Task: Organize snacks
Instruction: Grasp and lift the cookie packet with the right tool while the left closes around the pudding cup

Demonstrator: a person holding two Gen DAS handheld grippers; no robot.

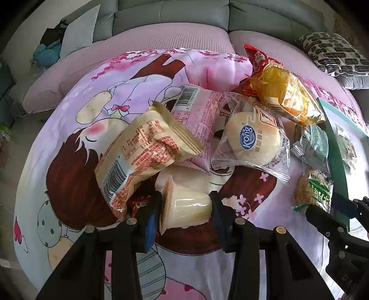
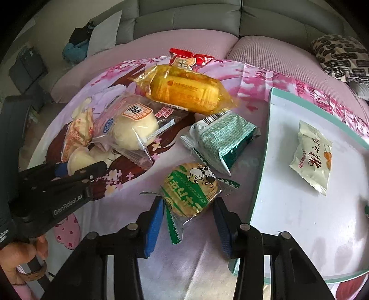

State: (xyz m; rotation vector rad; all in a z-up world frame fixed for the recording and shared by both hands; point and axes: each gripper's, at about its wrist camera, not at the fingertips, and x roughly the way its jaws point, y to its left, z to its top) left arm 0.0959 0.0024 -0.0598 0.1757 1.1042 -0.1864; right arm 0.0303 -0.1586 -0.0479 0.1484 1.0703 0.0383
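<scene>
The left gripper [image 1: 185, 210] clamps a pale jelly cup [image 1: 184, 211] lying on its side, its long axis running nine to three, lid end toward nine. At three o'clock from it, the right gripper [image 2: 189, 217] straddles a round green-wrapped rice cracker [image 2: 190, 189] lying flat, its wrapper ends pointing seven and one; the pads sit just beside the wrapper, contact uncertain. Both tools tilt steeply down, and a hand [image 2: 16, 258] grips the left one's handle. Farther, toward twelve, lie a cream packet [image 1: 143, 147], a Kong bun [image 1: 252, 143] and a yellow cake bag [image 2: 184, 90] on a pink cartoon sheet [image 1: 69, 129]. A white tray [image 2: 299, 207] at three holds one sachet [image 2: 311, 157]. A grey sofa [image 1: 173, 13] stands beyond.
</scene>
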